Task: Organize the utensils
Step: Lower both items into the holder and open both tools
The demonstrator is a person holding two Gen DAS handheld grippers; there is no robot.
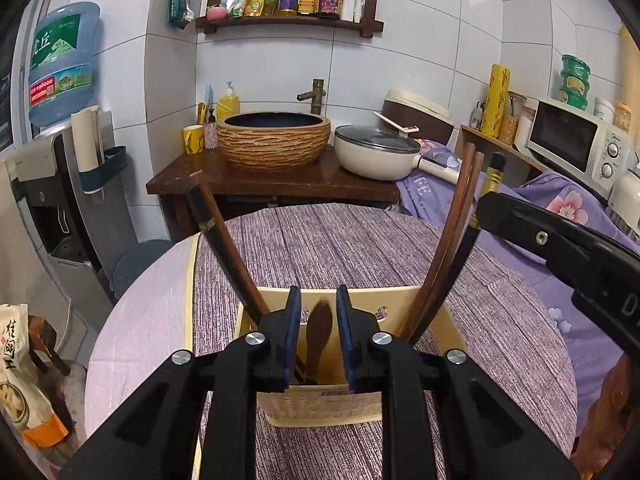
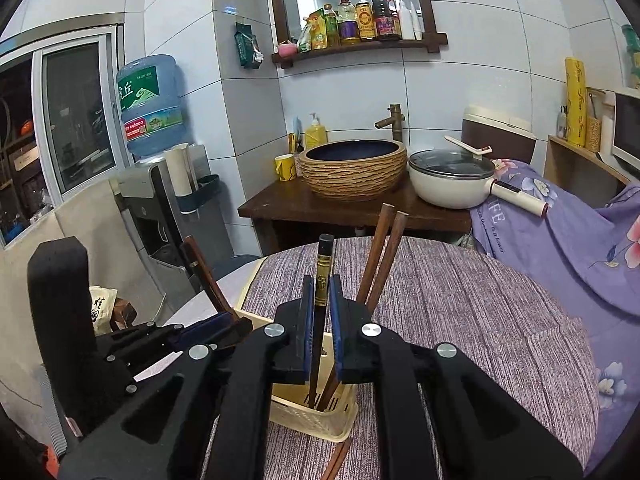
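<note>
A cream plastic utensil basket (image 1: 424, 312) stands on the round table with the purple striped cloth (image 1: 360, 248); it also shows in the right wrist view (image 2: 316, 420). Brown chopsticks (image 1: 452, 236) lean in it at right, and dark ones (image 1: 220, 240) at left. My left gripper (image 1: 318, 304) is above the basket, jaws apart around a brown wooden spoon (image 1: 319, 336) that stands blurred between them. My right gripper (image 2: 320, 292) has its pads on both sides of a black chopstick with gold lettering (image 2: 323, 264), its tip down in the basket. Two brown chopsticks (image 2: 382, 248) lean beside it.
Behind the table is a dark wood counter (image 1: 280, 184) with a woven-look basin (image 1: 274, 138) and a white lidded pan (image 1: 376, 152). A water dispenser (image 1: 60, 152) is at left, a microwave (image 1: 576, 144) at right. A loose chopstick (image 2: 336, 460) lies on the cloth near the basket.
</note>
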